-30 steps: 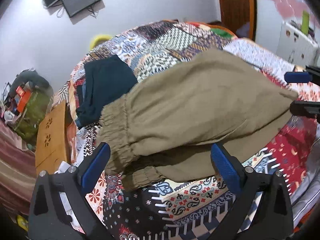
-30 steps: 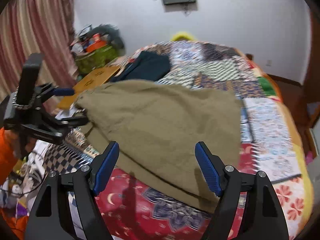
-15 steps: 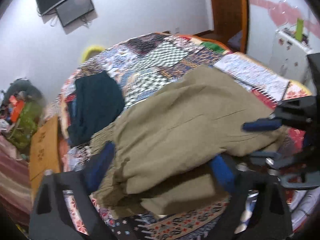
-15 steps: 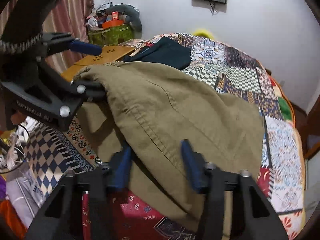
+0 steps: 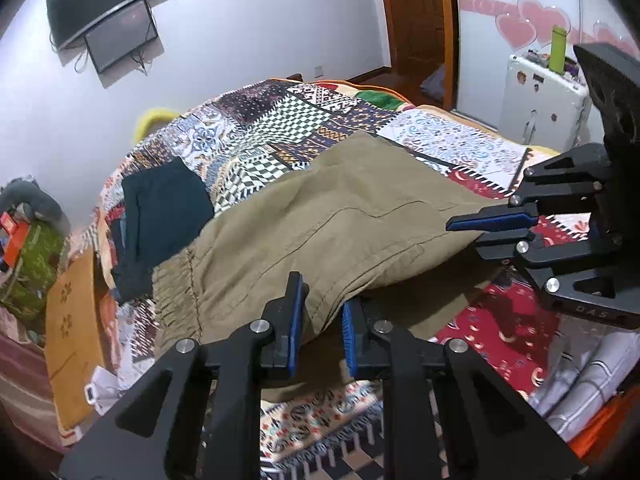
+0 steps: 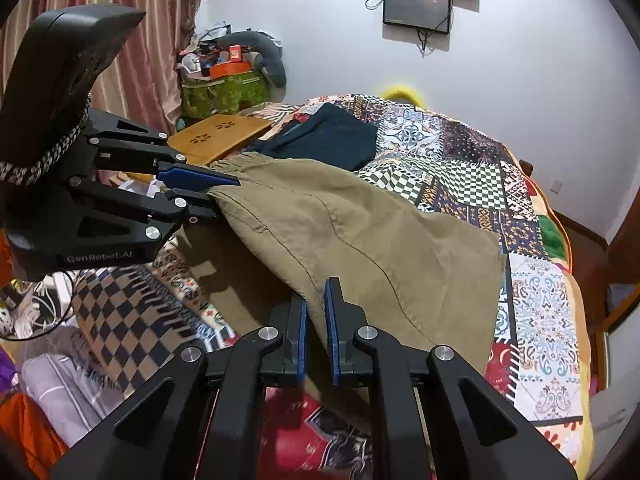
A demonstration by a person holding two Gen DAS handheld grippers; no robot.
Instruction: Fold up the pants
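Two tools grip the pants [image 5: 328,216] along the near edge, which hangs lifted off the bed [image 5: 280,120]; the far half of the cloth lies flat on the quilt. Your left tool [image 5: 320,320] has its jaws closing on a fold of fabric near the elastic waistband, the blue pads already pinching the cloth between them. Your right tool [image 6: 316,324] is clamped nearly fully together on the hem-side edge, with a thin ridge of fabric caught between its pads. Each tool also shows in the other's view: the right one [image 5: 496,224] bites the cloth's right corner, the left one [image 6: 200,188] its waistband corner.

Step in hand, as judged: the grasp that begins a fold, with the near edge just picked up. The next move calls for you to raise both tools together, keep the edge taut between them, and carry it over toward the far edge so the halves meet squarely. Watch that the left pinch is firm before you pull, since it looks the looser of the two.

Compared with a second ago: both tools then stood wide apart over the pants, which lay slack on the bed with nothing held. Since then the jaws have drawn in on the cloth, and the near edge has come up off the quilt. A dark garment [image 5: 160,216] lies beyond, as before, clear of the fold.
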